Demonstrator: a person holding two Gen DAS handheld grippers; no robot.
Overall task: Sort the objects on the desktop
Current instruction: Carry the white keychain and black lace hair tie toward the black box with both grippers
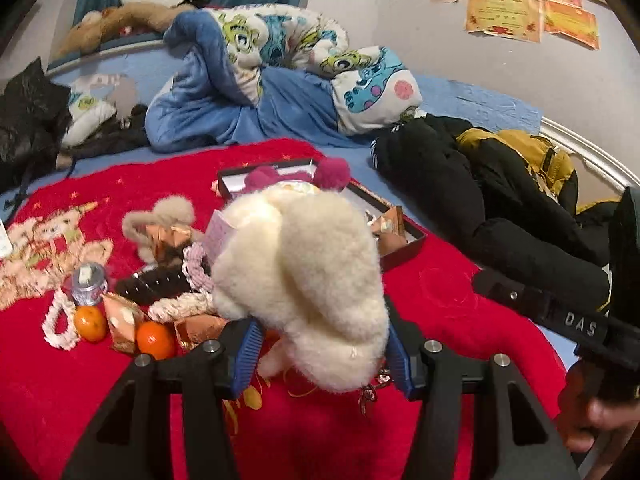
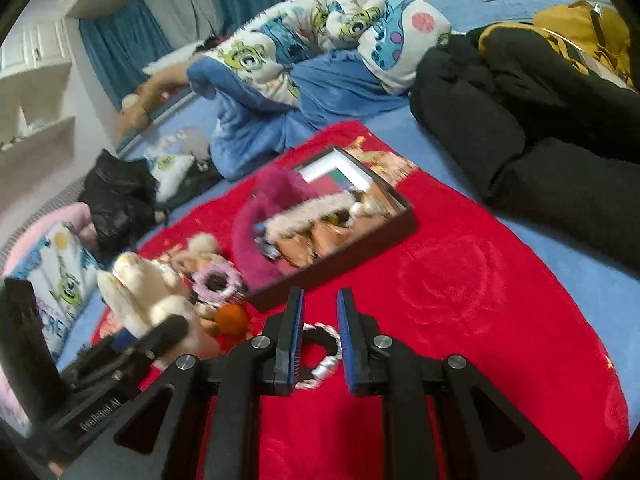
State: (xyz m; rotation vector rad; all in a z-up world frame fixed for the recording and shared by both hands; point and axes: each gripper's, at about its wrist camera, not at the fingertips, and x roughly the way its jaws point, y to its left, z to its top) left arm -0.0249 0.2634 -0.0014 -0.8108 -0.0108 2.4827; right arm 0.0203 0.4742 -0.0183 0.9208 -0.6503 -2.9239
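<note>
My left gripper (image 1: pixel 320 344) is shut on a cream fluffy plush toy (image 1: pixel 304 280) and holds it above the red blanket (image 1: pixel 432 300). The toy also shows in the right wrist view (image 2: pixel 140 292). A dark shallow box (image 2: pixel 332 252) lies on the blanket and holds a magenta fluffy item (image 2: pixel 256 232) and orange packets (image 2: pixel 320 236). Loose items lie left of the box: two oranges (image 1: pixel 156 338), a small jar (image 1: pixel 88 284), a knitted ring (image 2: pixel 216 282). My right gripper (image 2: pixel 320 340) is partly open, with a black-and-white ring (image 2: pixel 324 360) between its fingers, grip unclear.
The blanket lies on a blue bed. A cartoon-print duvet (image 1: pixel 280 60) is heaped behind. A black and yellow jacket (image 1: pixel 500 184) lies at the right. A black bag (image 1: pixel 28 120) sits at the left. My right gripper's body (image 1: pixel 560 312) shows in the left wrist view.
</note>
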